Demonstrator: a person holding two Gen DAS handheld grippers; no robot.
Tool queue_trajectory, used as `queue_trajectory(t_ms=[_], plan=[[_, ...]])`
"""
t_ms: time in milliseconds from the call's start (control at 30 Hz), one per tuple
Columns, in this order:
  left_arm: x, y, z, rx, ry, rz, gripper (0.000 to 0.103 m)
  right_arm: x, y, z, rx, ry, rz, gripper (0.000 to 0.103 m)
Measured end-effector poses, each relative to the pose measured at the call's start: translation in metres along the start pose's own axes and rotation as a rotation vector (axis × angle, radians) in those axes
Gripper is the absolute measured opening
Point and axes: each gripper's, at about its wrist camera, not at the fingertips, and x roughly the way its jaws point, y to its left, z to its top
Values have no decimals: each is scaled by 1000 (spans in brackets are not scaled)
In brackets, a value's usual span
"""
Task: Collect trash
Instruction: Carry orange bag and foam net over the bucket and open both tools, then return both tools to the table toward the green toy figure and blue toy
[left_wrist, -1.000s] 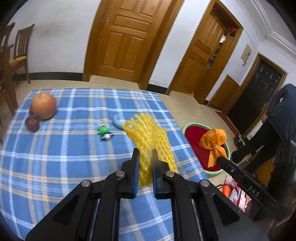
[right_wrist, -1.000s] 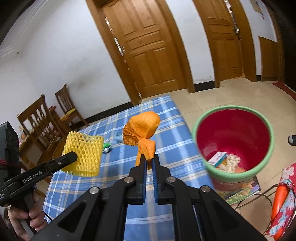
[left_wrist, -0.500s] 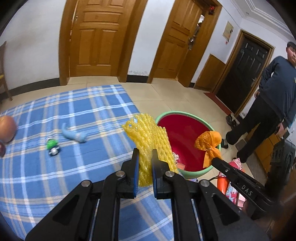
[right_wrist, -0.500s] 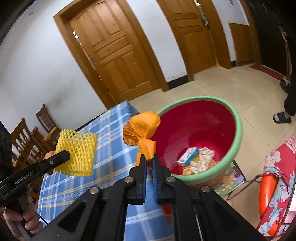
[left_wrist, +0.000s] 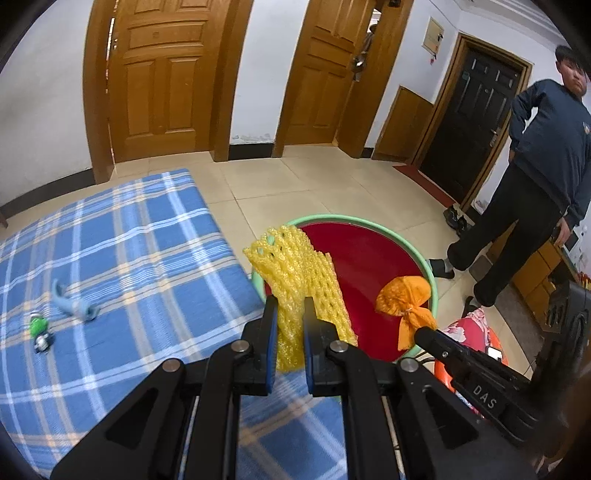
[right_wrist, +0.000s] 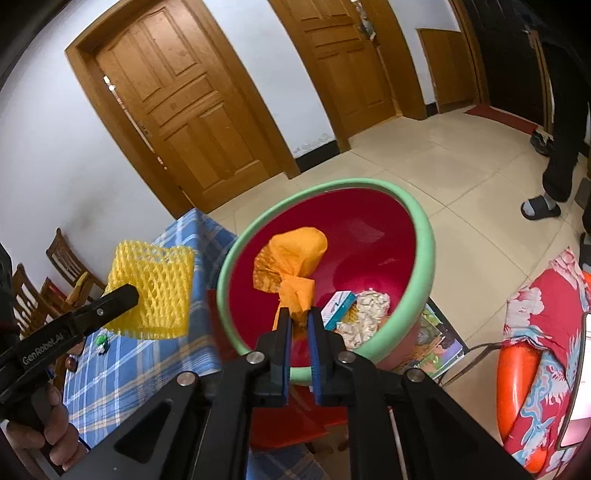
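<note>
Gripping a yellow foam net (left_wrist: 301, 273), the left gripper (left_wrist: 290, 314) is clamped tight on the mesh sleeve, holding it just past the table's (left_wrist: 122, 243) blue-plaid edge and against the near rim of a red basin (left_wrist: 369, 258) with a green lip. Beside it, the right gripper (right_wrist: 299, 321) holds an orange wrapper (right_wrist: 291, 266) by its twisted tail directly above the basin's bowl — its jaws are opening, the tail still pinched between the pads. A small carton (right_wrist: 338, 303) and crumpled pale paper (right_wrist: 365, 314) lie at the basin's bottom. Near the table's left edge rest a light-blue scrap (left_wrist: 74, 302) and a green toy (left_wrist: 40, 330). A person in dark clothes (left_wrist: 535, 177) stands on the tiled floor by a black door — well apart from the table.
</note>
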Motion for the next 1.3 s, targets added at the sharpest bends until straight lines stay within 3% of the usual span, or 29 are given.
queue_trajectory(t_ms=[267,333,400,467,900,1300], plan=[[30,-13,3,20,42,-26,12,6,-14,-1,30,2,-17,25],[33,-15,2,18,58,-29,21,6,-17,-1,43,3,-17,28],[34,-15,1,17,60,-19,38,5,-18,-1,51,2,-17,30],[33,-15,0,21,57,-14,42,4,-19,-1,55,0,-17,35],[13,11,-2,-24,47,26,43,-2,-4,-3,19,-2,11,54],[-29,84,-7,-123,-3,172,43,5,59,-1,-111,34,98,60]])
